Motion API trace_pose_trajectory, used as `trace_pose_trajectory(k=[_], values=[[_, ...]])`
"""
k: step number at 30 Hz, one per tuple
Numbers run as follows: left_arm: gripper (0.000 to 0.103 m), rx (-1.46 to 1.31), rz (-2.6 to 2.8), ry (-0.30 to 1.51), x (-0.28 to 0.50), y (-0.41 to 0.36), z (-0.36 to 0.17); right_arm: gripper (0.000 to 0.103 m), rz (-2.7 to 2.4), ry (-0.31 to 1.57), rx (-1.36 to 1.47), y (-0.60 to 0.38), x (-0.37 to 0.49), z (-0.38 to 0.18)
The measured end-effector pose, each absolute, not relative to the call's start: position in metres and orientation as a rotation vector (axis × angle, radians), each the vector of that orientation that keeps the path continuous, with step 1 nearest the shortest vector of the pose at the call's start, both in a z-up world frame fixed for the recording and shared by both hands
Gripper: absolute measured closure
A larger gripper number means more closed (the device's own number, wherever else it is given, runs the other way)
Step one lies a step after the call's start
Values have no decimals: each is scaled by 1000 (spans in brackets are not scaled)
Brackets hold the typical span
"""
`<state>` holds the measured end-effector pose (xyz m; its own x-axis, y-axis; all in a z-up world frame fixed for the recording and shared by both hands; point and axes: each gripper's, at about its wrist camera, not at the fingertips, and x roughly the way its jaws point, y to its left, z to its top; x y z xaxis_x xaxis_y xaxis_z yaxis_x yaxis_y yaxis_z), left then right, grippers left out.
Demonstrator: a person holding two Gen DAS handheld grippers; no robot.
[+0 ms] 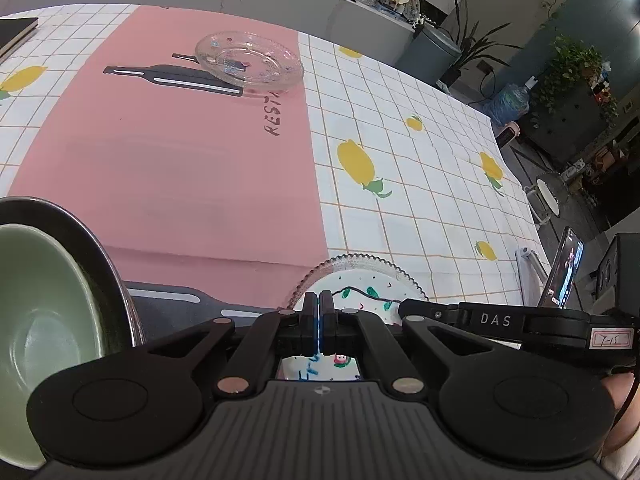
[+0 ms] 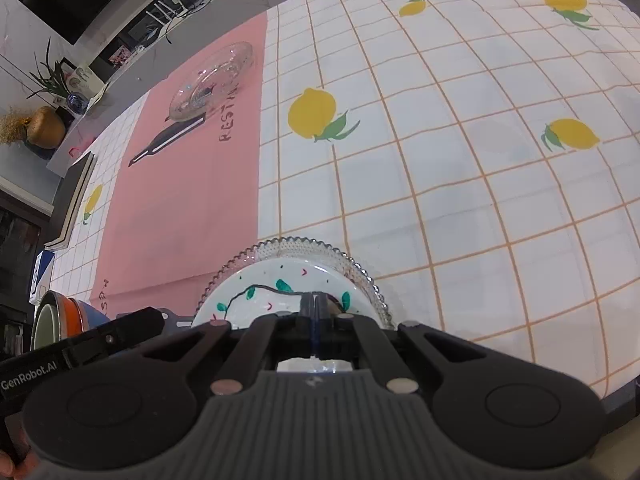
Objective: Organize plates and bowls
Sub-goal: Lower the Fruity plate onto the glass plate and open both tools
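A white plate (image 1: 360, 292) (image 2: 272, 280) painted with green leaves lies on a clear glass plate with a beaded rim (image 1: 360, 260) (image 2: 296, 246) at the near edge of the table. My left gripper (image 1: 319, 312) is shut, its tips over the white plate's left part, and nothing shows between them. My right gripper (image 2: 315, 304) is shut too, over the same plate from the other side; its tip (image 1: 404, 306) shows beside the left one. A green bowl (image 1: 40, 320) sits inside a dark bowl at the left, in a stack of bowls (image 2: 60, 320). Another clear glass plate (image 1: 250, 60) (image 2: 212, 80) lies far off.
A pink placemat (image 1: 180, 160) (image 2: 180, 200) covers the middle of the lemon-print cloth (image 1: 420, 200). A black notebook (image 1: 16, 32) (image 2: 76, 196) lies at the far left corner. A phone on a stand (image 1: 564, 272) stands at the table's right edge.
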<state>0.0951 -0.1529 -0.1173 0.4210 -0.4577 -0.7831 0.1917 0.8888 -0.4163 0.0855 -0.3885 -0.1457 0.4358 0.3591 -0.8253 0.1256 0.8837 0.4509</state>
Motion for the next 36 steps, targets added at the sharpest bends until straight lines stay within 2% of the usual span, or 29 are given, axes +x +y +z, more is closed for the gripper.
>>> trace_pose_trajectory(k=[6,8,11,13,14,22,29,31,33,34,36], values=[[99,-264,-434,1052,83,-155,-114,101,159,1090,474,-393,77,-132],[93,-252,-429,1045,80,-157,-113,100,153,1082,473,-396,72,-129],[84,-250,-423,1037,74,-157,-114,91,141,1076,477,-403,65,-125],[80,-242,-413,1035,69,-157,-116,79,123,1073,480,-407,60,-124],[78,-236,-404,1036,68,-157,-118,76,111,1077,482,-408,58,-125],[73,-195,-361,1081,52,-162,-136,73,50,1153,496,-411,45,-140],[74,-203,-360,1113,48,-159,-146,76,36,1178,498,-411,41,-147],[80,-203,-372,1112,47,-160,-145,79,34,1179,486,-410,41,-146],[80,-198,-372,1109,47,-161,-145,85,46,1179,491,-410,41,-146],[81,-199,-373,1107,46,-160,-145,92,58,1178,499,-410,40,-146],[82,-201,-372,1106,47,-160,-144,93,64,1177,499,-408,40,-146]])
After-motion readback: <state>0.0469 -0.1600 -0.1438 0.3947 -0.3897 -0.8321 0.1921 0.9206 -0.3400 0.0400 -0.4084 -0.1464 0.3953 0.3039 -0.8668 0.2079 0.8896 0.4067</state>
